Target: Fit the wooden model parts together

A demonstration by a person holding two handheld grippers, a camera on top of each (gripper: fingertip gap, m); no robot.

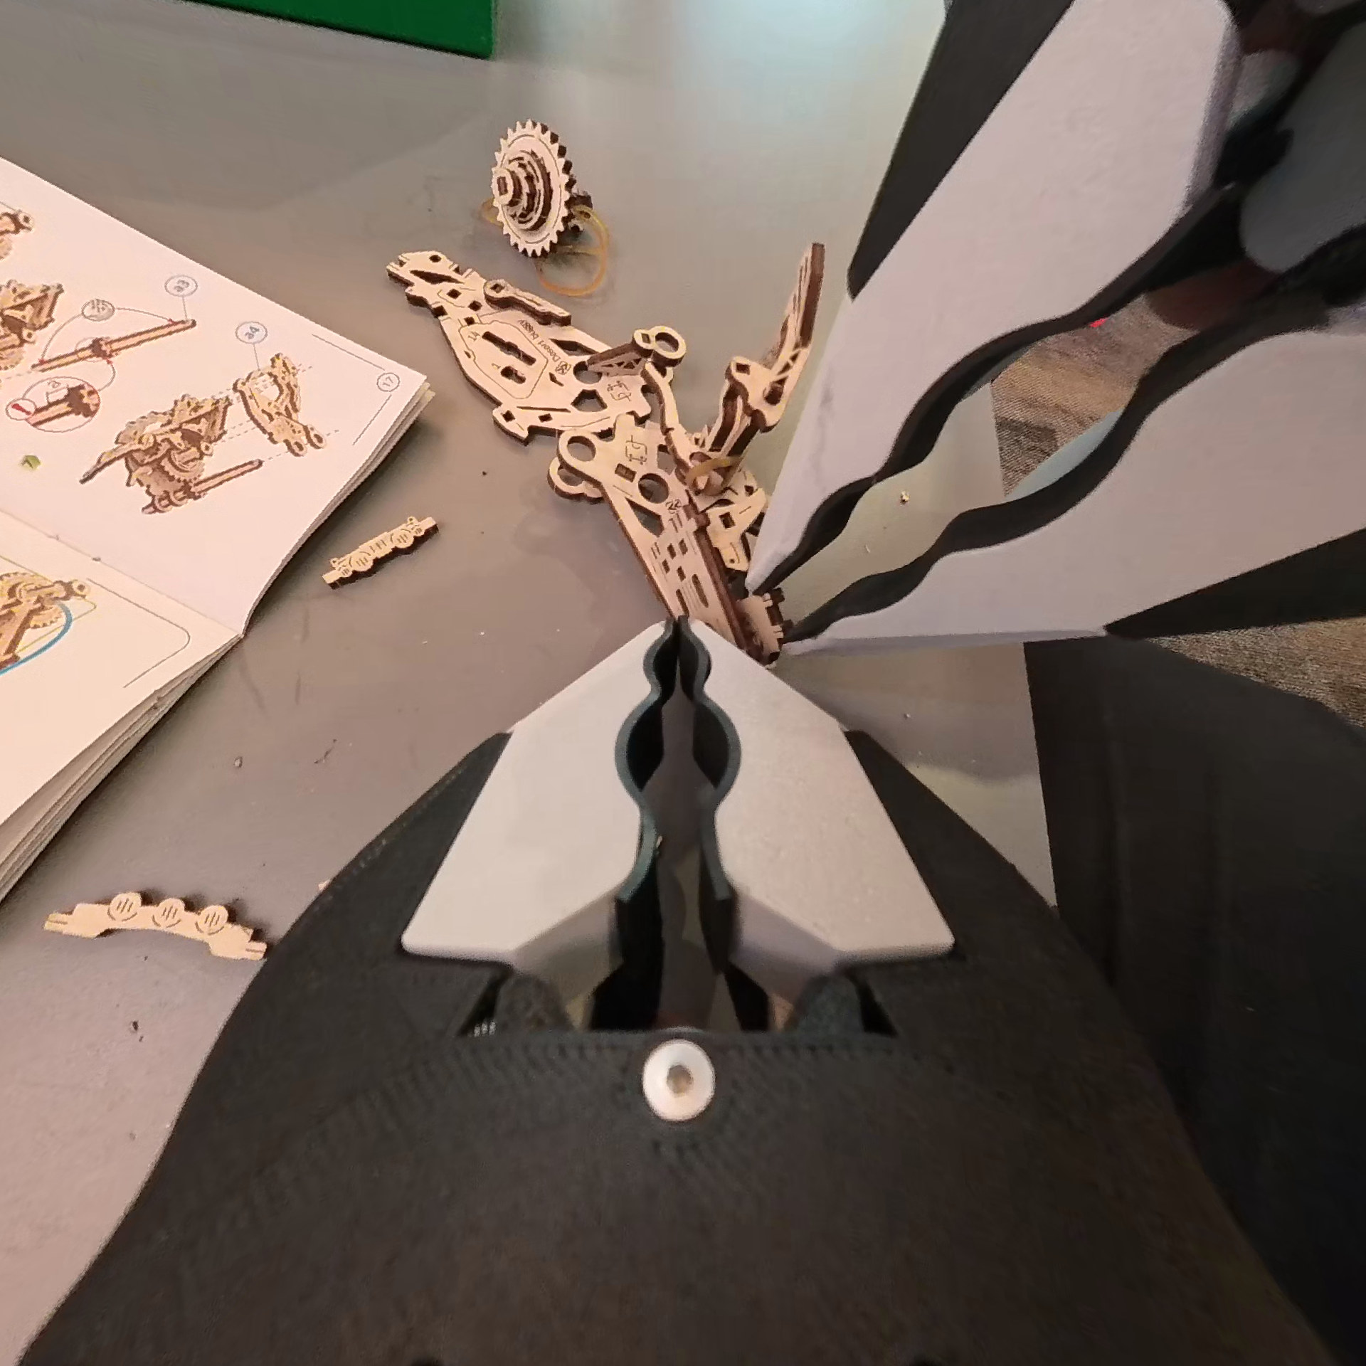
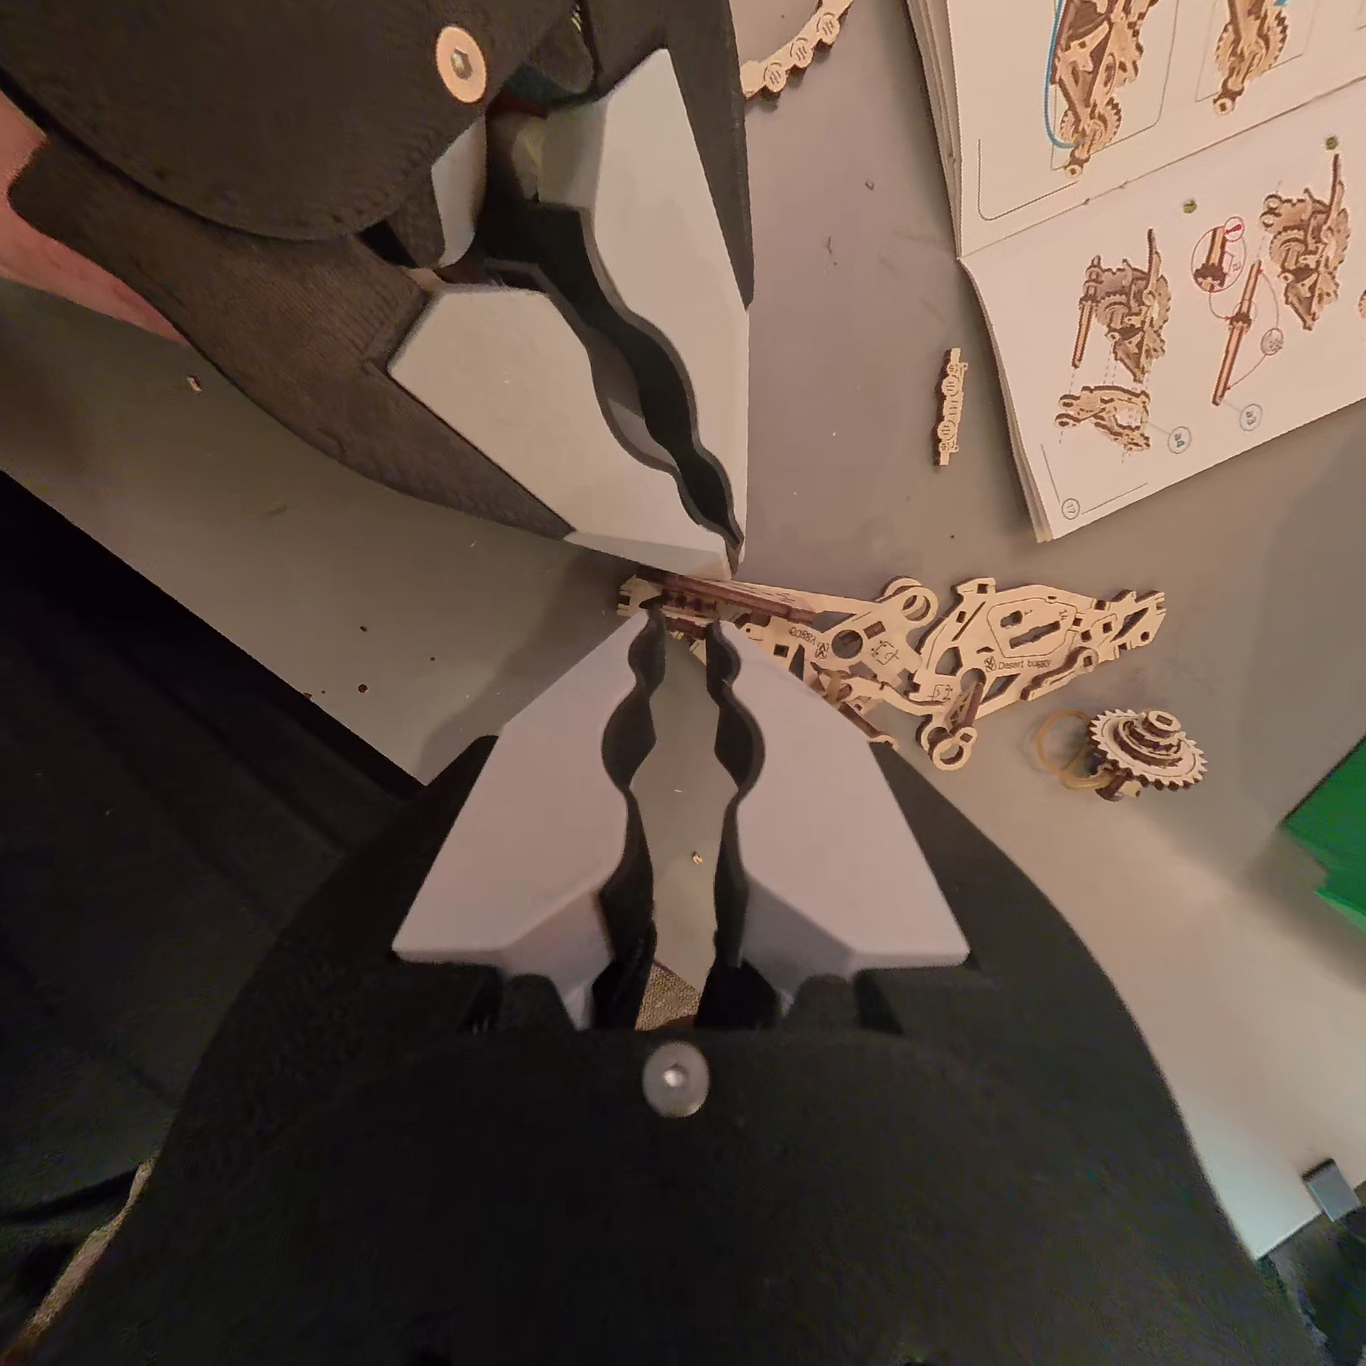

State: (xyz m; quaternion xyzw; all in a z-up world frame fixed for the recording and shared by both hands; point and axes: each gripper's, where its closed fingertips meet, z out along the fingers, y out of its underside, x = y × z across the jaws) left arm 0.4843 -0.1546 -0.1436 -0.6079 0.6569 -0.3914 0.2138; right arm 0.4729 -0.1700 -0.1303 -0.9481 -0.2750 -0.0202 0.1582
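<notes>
A partly built wooden frame (image 1: 665,503) lies on the grey table (image 1: 443,702), with a flat wooden side panel (image 1: 510,355) against its far end. My right gripper (image 1: 776,610) comes in from the upper right, its tips closed on the frame's near notched end. In the right wrist view the frame (image 2: 850,643) runs to the right from my right gripper (image 2: 681,627). My left gripper (image 1: 678,628) is shut with nothing between its fingers. Its tip touches the same end of the frame, seen from the upper left in the right wrist view (image 2: 732,554).
A wooden gear (image 1: 532,196) with rubber bands (image 1: 584,259) sits beyond the panel. A small wooden strip (image 1: 381,551), a curved wooden piece (image 1: 159,924) and an open instruction booklet (image 1: 148,443) lie to the left. A green box (image 1: 369,22) stands at the back. The table edge (image 2: 355,709) is close by. Both grippers' tips are close together, under 4 cm apart.
</notes>
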